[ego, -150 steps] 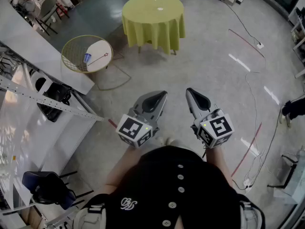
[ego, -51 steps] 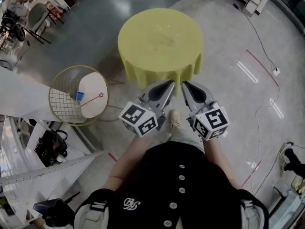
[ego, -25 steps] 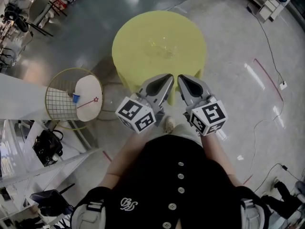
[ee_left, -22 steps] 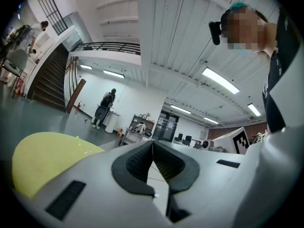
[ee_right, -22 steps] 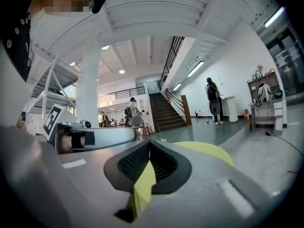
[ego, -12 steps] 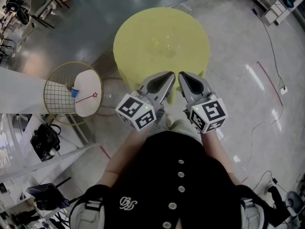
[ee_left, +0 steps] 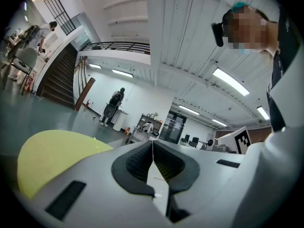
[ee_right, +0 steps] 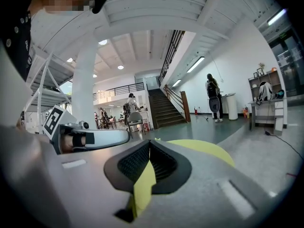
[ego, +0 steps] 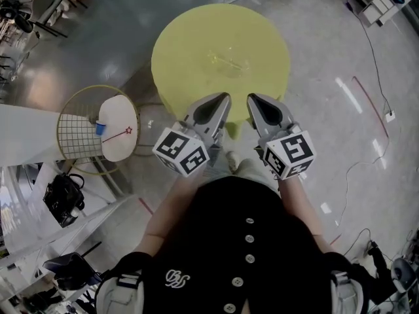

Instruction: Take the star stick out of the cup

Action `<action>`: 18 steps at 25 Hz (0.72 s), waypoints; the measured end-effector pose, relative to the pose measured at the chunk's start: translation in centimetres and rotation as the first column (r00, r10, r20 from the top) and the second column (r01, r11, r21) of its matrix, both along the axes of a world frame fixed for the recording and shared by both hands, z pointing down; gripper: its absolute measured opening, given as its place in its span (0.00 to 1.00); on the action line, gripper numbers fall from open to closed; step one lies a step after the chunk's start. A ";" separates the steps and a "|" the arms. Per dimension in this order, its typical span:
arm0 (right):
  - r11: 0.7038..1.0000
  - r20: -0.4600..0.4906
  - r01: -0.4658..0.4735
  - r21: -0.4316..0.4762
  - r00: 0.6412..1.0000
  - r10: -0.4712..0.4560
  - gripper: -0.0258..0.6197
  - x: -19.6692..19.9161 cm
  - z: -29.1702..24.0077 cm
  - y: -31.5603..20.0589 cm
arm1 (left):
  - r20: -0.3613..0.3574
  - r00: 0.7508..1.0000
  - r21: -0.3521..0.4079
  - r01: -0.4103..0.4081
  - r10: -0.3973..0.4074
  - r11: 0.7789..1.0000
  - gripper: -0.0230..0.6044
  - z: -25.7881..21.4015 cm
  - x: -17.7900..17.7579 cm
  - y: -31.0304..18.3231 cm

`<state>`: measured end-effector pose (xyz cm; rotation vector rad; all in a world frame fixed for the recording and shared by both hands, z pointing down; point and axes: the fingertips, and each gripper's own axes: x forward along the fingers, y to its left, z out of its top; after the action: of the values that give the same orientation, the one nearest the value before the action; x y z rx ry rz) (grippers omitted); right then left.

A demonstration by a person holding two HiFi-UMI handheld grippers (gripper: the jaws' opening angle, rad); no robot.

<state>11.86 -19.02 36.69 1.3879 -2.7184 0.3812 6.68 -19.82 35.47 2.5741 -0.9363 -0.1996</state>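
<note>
A small blue cup (ego: 100, 128) lies on a white round top (ego: 118, 120) at the left of the head view. A thin stick with a red star (ego: 128, 130) at its end reaches out from the cup across that top. Both grippers hang in front of my body, well to the right of the cup, over the near edge of a round yellow table (ego: 196, 38). My left gripper (ego: 224, 97) is shut and empty, its jaws pressed together (ee_left: 152, 144). My right gripper (ego: 251, 98) is shut and empty too (ee_right: 149, 142).
The white top rests on a gold wire basket (ego: 75, 133). A faint clear thing (ego: 226, 59) sits mid-table. A black bag (ego: 62, 198) lies at the lower left, cables (ego: 373, 77) run over the floor at the right. People stand far off (ee_left: 114, 106).
The view has closed in on the yellow table, and the basket with the cup has slid to the left. Both grippers stay shut, side by side, now at the table's near edge.
</note>
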 end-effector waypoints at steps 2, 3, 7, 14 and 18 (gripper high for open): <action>1.000 -0.004 -0.005 -0.010 1.000 0.004 0.05 0.0 0.4 -0.8 | -0.005 1.000 -0.011 -0.006 0.006 1.000 0.06 0.3 0.1 -0.7; 1.000 -0.006 -0.006 -0.014 1.000 0.006 0.05 0.0 0.5 -1.2 | -0.008 1.000 -0.014 -0.009 0.009 1.000 0.06 0.3 0.1 -1.0; 1.000 -0.021 -0.004 -0.029 1.000 0.004 0.05 -0.8 1.0 -3.0 | -0.014 1.000 -0.019 -0.009 0.008 1.000 0.06 0.7 -0.6 -2.6; 0.999 -0.052 0.005 -0.052 0.999 -0.008 0.05 -2.0 1.5 -5.2 | -0.033 0.999 -0.058 0.000 -0.002 0.998 0.06 1.7 -2.3 -4.7; 0.997 -0.077 0.001 -0.076 0.997 -0.007 0.05 -2.2 2.3 -6.4 | -0.041 0.999 -0.092 0.002 -0.006 0.996 0.06 2.7 -3.0 -5.7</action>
<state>9.65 -25.38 39.01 1.3487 -2.6168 0.4166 3.65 -25.48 38.14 2.4749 -0.9146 -0.2051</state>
